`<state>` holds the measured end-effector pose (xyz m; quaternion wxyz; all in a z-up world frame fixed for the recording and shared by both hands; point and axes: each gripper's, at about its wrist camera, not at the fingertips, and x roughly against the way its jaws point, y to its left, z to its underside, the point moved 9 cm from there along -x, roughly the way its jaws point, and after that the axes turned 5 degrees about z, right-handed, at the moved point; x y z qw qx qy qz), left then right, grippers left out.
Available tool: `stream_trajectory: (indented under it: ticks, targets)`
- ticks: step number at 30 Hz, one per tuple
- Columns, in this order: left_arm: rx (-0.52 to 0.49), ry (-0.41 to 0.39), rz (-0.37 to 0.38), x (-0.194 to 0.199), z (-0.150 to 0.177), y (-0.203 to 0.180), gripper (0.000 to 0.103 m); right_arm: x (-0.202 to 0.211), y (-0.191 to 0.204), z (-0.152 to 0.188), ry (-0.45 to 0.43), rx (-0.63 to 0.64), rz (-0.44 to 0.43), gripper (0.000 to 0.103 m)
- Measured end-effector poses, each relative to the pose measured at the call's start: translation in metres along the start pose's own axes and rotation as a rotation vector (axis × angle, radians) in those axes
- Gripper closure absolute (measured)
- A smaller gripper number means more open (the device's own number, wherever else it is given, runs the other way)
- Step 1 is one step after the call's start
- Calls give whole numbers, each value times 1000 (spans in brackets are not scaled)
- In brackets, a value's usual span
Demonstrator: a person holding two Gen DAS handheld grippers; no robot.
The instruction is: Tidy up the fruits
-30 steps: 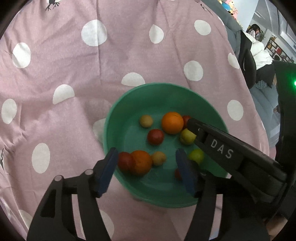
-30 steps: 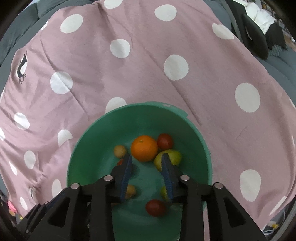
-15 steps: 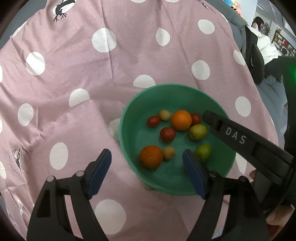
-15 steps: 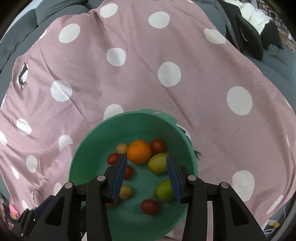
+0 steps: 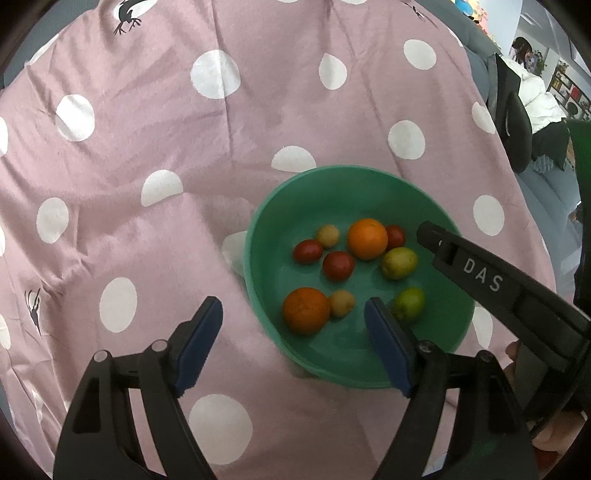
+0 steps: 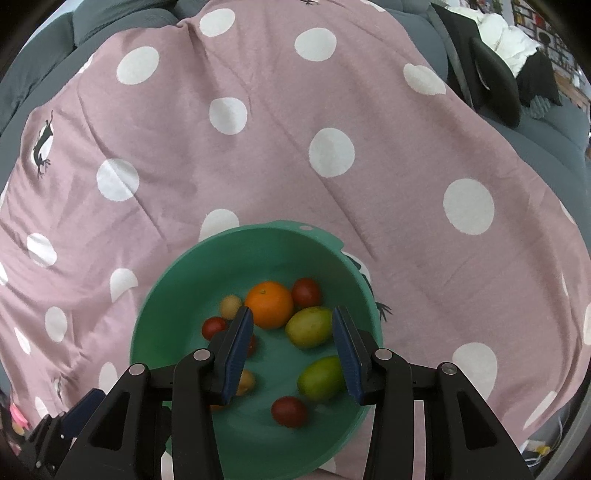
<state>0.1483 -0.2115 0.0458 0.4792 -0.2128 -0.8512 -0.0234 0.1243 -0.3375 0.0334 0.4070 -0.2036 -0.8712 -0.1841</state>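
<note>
Pink polka-dot cloth covers the whole surface, w/ a small black animal print far left. Left gripper hangs above the cloth w/ jaws spread wide, nothing between them; its left pad is over bare cloth, its right pad over the near rim of the bowl. Green bowl sits right of centre, and all the fruit is inside it: red tomato at left w/ a small yellowish fruit just beyond, another tomato mid-bowl, big orange at the far side touching a third tomato, yellow-green fruit to its right. Nearer: second orange touching a small pale fruit, then a green fruit. Right gripper hovers over the bowl interior, also parted and empty; the yellow-green fruit shows between its pads, no contact. Its dark finger marked DAS crosses the bowl's right rim in the left view.
</note>
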Motion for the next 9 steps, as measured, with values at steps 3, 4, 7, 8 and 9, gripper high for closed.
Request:
stream_trajectory:
  ticks: [3, 4, 7, 8, 9]
  targets:
    - [-11, -10, -11, 2, 0, -1, 23, 0, -1, 0, -1, 4, 5, 58]
    - [-11, -9, -12, 2, 0, 0, 23, 0, -1, 0, -1, 4, 9, 58]
    - [-8, -5, -6, 2, 1, 1, 24, 0, -1, 1, 0, 8, 16, 58]
    - [-5, -4, -5, 2, 2, 2, 24, 0, -1, 1, 1, 6, 16, 58]
    - [-3, -3, -4, 3, 1, 3, 24, 0, -1, 1, 0, 6, 17, 58]
